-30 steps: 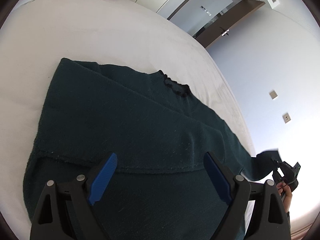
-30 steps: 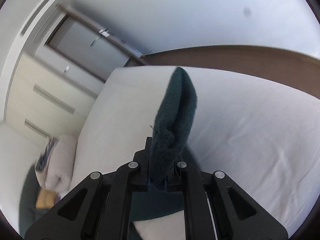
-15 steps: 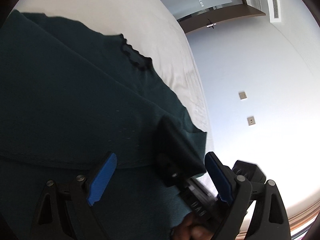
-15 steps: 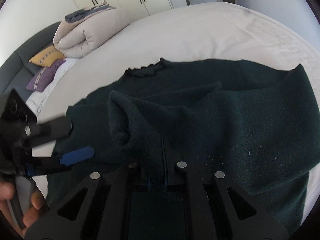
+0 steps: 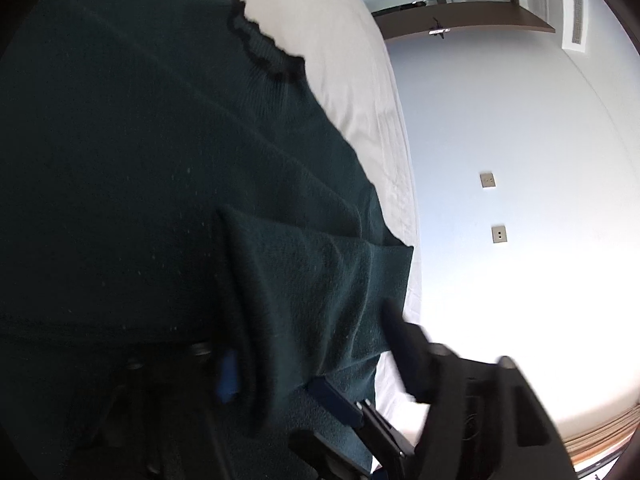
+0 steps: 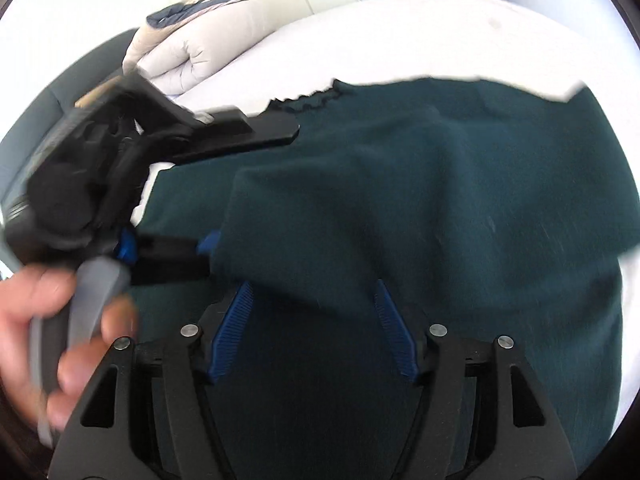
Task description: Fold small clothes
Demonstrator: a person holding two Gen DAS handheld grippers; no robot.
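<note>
The dark green sweater (image 6: 420, 208) lies spread on the white bed (image 6: 400, 36), one sleeve (image 5: 320, 288) folded across its body. In the left wrist view the left tool (image 5: 308, 364) is blurred and half buried: the sleeve drapes between its jaws, which have just been closing, but I cannot tell whether the pads press the knit. The right tool (image 6: 316, 332) has just been opening; its blue pads stand spread, clear of the cloth. A hand (image 6: 36, 340) is cut off at the frame edge. Bare sheet lies beyond the frilled collar (image 5: 264, 52).
</note>
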